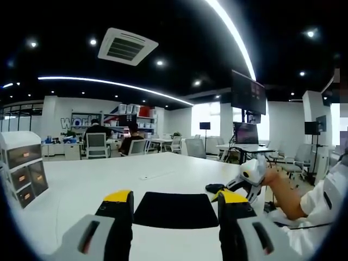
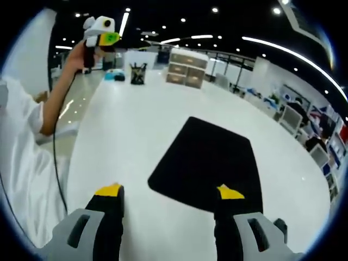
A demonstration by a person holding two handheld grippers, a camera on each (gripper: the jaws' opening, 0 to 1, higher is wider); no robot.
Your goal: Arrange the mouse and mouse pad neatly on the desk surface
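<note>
Presently: flat black rectangular mouse pad on white desk — both grippers, left gripper and right gripper, spread empty, likely poised to straighten it.

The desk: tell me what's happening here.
A person holds a two-jaw gripper in each hand over a white desk. A black mouse pad lies flat on it, ahead of both grippers. In the left gripper view, the right gripper sits low at the desk's edge beside a small dark thing, perhaps the mouse. The left gripper is open and empty, with the pad between its jaws. In the right gripper view the left gripper is raised above the desk. A drawer unit stands to one side.
</note>
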